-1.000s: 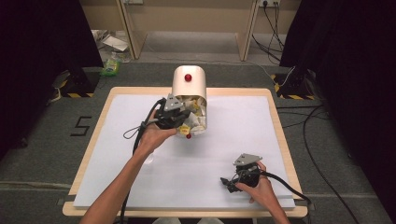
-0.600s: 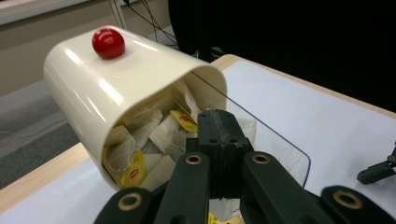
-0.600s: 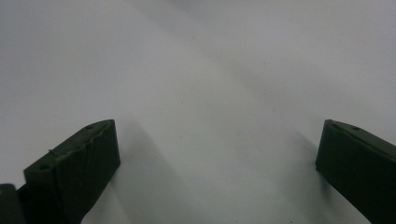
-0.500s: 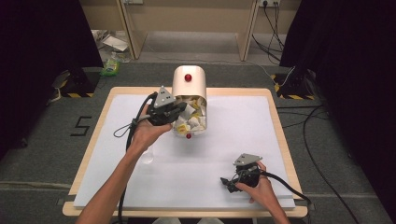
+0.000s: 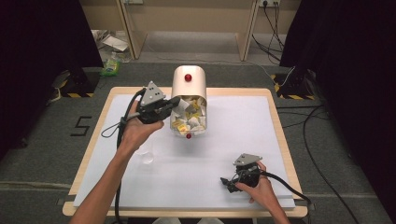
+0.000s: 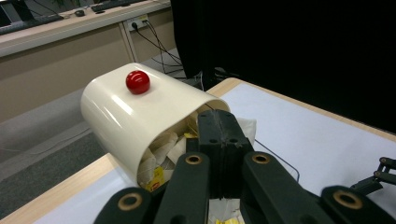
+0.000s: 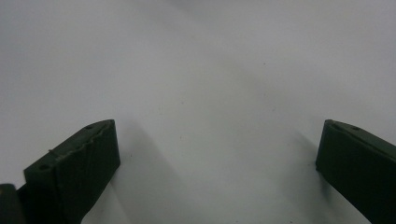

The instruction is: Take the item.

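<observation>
1. Left gripper [image 5: 172,103], upper left of centre in the high view: jaws pressed together, with no gap between them in the left gripper view [image 6: 223,140]; tips at the open mouth of the tipped canister, just at the packets. Whether a packet or a thin string is caught between them: cannot tell.
2. Right gripper [image 5: 229,183], lower right of the high view: lying low on the sheet in the person's hand, jaws spread wide [image 7: 215,154] over bare white surface, pinching nothing, well apart from the work.
3. Cream canister [image 5: 188,88], upper centre of the high view: on its side, red knob [image 5: 188,77] on top, mouth turned toward the bottom of the frame. In the left gripper view, same canister [image 6: 135,116] at centre left, rim touching or just beside the closed jaws.
4. Tea-bag packets [image 5: 189,117], white and yellow: crammed in the mouth, a few spilling at the lip. Small red thing [image 5: 188,136] on the sheet just below the mouth; too small to name.
5. White sheet [image 5: 243,130] over the wooden table [image 5: 275,100]: bare around the canister.
6. Risks, as a judgement:
   - Rolling or sliding of the canister, since nothing braces it and the idle gripper sits far off.
   - Dragging out a clump rather than one packet, from the tight packing.
   - Slipping of a thin paper packet or tearing of a tag, from a shallow pinch at the tips.
   - Knocking the rim sideways, from closed jaws pushed in at an angle.
</observation>
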Tool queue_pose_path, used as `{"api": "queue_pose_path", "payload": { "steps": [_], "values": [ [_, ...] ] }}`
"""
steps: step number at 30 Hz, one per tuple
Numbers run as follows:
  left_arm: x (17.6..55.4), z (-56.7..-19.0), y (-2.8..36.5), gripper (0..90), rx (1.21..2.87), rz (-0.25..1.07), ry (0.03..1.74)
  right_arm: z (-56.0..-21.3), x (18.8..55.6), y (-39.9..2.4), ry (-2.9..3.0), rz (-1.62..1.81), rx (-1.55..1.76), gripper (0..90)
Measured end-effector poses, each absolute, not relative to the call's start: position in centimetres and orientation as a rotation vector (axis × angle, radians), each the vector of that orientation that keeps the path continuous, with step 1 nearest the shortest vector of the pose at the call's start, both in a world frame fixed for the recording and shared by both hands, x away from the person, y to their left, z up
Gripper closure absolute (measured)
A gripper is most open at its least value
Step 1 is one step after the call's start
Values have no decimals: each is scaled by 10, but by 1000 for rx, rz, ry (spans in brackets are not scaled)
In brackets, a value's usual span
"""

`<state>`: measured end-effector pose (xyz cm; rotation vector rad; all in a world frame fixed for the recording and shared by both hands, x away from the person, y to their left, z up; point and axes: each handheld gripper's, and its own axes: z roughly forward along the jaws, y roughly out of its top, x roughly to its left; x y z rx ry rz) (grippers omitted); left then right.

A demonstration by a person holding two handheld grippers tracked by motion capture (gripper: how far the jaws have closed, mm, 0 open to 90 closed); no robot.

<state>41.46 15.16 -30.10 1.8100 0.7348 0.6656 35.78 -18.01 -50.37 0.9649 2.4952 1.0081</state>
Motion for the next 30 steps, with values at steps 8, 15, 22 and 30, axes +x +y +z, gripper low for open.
{"api": "queue_pose_path", "payload": {
  "steps": [8, 15, 22, 30],
  "values": [
    [411, -298, 175, 892, 1768, 655, 752, -504, 358, -180, 2495, 1008, 965, 2],
    [400, -299, 196, 892, 1741, 660, 777, -504, 358, -180, 2495, 1008, 966, 2],
    [388, -310, 221, 892, 1721, 667, 816, -504, 358, -180, 2494, 1008, 962, 2],
    [381, -324, 239, 892, 1712, 668, 855, -504, 358, -180, 2494, 1008, 963, 2]
  ]
}}
